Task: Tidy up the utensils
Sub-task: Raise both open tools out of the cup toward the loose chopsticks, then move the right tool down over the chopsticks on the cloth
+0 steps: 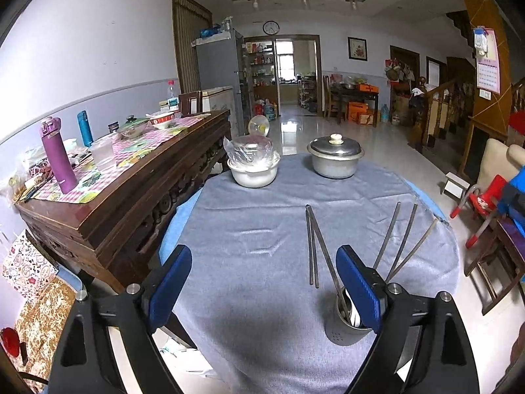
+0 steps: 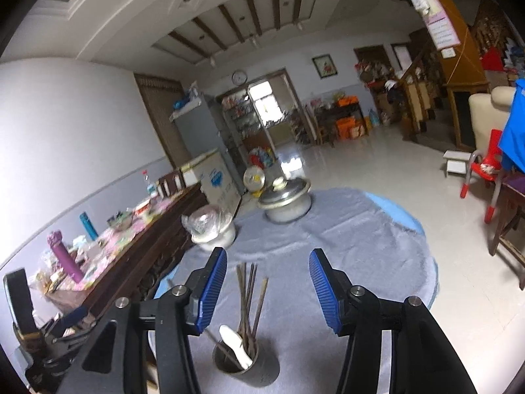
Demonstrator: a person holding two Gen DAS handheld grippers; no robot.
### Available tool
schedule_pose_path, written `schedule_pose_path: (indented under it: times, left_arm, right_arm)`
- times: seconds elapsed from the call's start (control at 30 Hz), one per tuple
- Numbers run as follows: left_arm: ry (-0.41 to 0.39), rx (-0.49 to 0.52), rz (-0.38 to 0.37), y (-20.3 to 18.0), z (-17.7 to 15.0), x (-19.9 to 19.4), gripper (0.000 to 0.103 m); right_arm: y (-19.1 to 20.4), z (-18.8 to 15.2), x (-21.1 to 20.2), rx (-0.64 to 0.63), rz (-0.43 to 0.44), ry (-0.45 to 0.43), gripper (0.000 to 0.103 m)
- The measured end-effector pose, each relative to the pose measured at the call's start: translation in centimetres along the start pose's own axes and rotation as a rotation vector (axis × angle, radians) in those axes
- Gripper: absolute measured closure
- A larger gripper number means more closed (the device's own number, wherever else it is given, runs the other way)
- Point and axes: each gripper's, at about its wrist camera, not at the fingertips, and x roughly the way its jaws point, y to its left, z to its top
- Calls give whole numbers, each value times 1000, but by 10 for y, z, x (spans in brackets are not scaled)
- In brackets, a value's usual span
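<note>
A metal utensil holder (image 1: 344,323) stands on the grey cloth near the table's front edge, partly behind my left gripper's right finger. Several chopsticks stand in it (image 1: 400,239). Two chopsticks (image 1: 311,249) lie loose on the cloth just left of it. My left gripper (image 1: 262,289) is open and empty above the cloth. In the right wrist view the holder (image 2: 246,366) holds chopsticks (image 2: 251,298) and a white spoon (image 2: 234,344). My right gripper (image 2: 267,290) is open and empty right above it.
A white bowl with a plastic bag (image 1: 253,167) and a lidded metal pot (image 1: 334,159) stand at the table's far side. A wooden sideboard (image 1: 131,203) with bottles and dishes runs along the left. A red chair (image 1: 482,203) stands at the right.
</note>
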Motion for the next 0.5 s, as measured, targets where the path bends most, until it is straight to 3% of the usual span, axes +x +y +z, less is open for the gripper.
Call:
schedule_pose_path:
  times: [0.5]
  left_arm:
    - [198,-21,28,30,-46,58,13]
  right_arm:
    - [26,-76,63,-54,3,320,47]
